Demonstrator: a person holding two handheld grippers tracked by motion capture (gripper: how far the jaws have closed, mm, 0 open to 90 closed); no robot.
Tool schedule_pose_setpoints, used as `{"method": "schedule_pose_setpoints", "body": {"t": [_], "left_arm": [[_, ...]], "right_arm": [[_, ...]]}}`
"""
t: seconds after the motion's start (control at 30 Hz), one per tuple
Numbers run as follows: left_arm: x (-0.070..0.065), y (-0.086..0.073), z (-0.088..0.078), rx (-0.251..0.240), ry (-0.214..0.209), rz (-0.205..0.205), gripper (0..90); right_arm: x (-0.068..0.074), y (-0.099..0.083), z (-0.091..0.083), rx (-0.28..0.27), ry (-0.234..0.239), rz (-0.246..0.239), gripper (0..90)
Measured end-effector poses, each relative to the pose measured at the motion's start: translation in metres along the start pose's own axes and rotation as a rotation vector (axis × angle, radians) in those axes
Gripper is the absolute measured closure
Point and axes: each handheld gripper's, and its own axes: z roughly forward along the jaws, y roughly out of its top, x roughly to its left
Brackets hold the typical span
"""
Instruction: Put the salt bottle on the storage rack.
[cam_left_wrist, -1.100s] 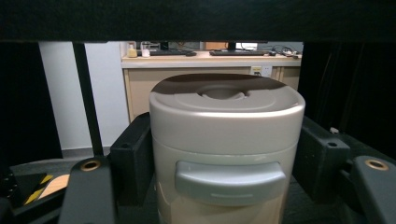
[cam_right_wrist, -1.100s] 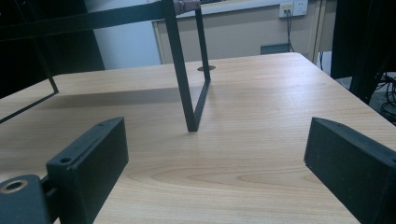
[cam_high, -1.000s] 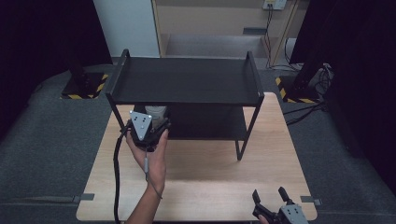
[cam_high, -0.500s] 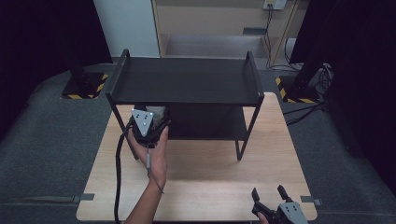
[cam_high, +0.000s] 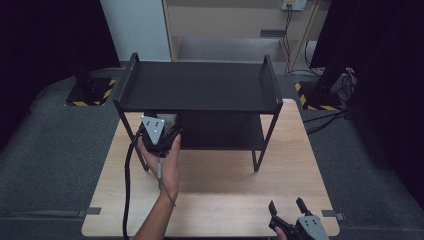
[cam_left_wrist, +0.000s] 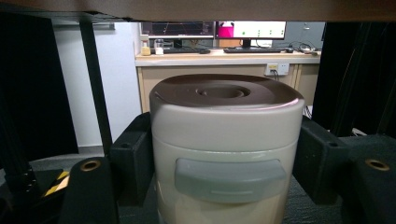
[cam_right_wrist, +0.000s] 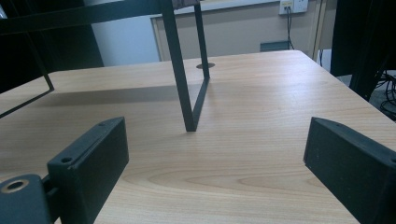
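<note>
Canister (cam_left_wrist: 224, 149), cream w/ brown lid, on lower shelf of black rack (cam_high: 200, 87), left end | left gripper (cam_high: 161, 134) clamped on canister, both sides | right gripper (cam_high: 287, 210) near table (cam_high: 225, 190) front-right corner, jaws wide, nothing betw.

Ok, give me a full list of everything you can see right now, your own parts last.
Table: one, light wood, under everything.
Shelf rack: one, black, two levels, standing on the table.
Jar: one, cream with brown lid and grey handle, at the lower level's left end.
Monitors: two, on a beige counter behind.
Left tool: black, shut on the jar's sides.
Right tool: black, open, low over the table's near right corner.
Left hand: holding the left tool.
</note>
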Motion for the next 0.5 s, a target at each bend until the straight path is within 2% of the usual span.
{"method": "schedule_pose_setpoints", "body": {"t": [0.5], "left_arm": [[0.0002,0.0000,0.0002,0.000,0.001,0.005,30.2]], "right_arm": [[0.0017,0.0014,0.0003,-0.002,0.006,-0.005,6.7]]}}
